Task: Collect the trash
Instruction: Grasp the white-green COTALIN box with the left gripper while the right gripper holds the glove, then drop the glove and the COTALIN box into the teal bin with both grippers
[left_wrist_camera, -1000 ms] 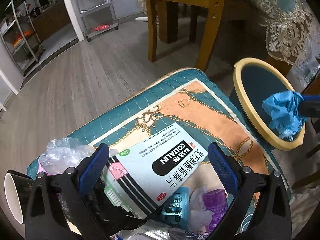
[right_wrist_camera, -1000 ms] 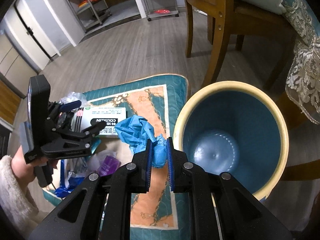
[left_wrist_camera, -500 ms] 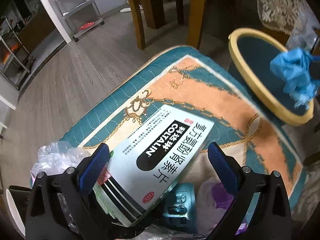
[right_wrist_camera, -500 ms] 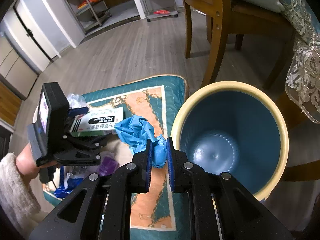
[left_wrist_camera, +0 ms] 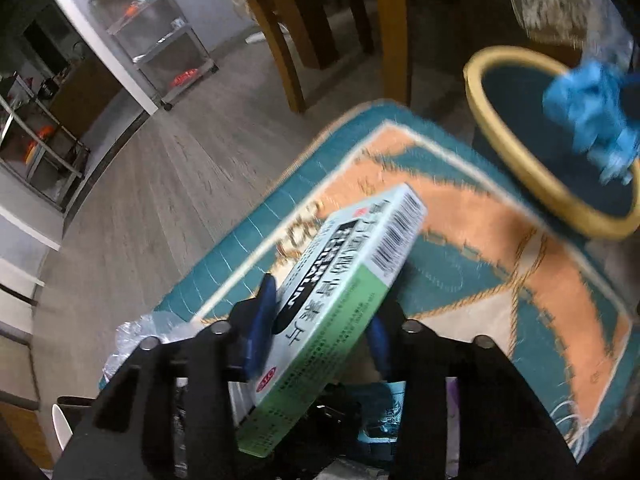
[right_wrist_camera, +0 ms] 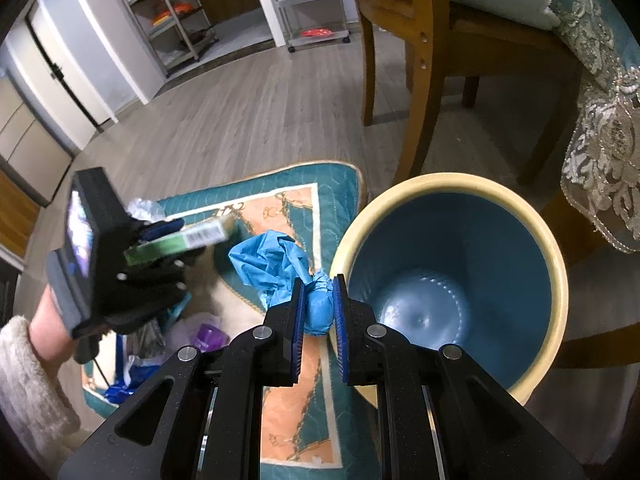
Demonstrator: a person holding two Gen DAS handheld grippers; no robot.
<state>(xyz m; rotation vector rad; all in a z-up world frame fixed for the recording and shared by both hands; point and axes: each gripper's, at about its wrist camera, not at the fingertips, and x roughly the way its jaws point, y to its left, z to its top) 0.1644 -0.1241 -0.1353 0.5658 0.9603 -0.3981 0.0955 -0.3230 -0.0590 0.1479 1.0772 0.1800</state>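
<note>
The left tongs are closing on a medicine box, their blue pads against its two broad faces; the box is tilted on edge, lifted above the near-left part of the patterned rug, its long axis running away from the tongs with the barcode end pointing toward the rug's far side. The right tongs stand narrow, clamped on a crumpled blue wrapper, held just beside the left rim of the blue bin off the rug's right edge.
</note>
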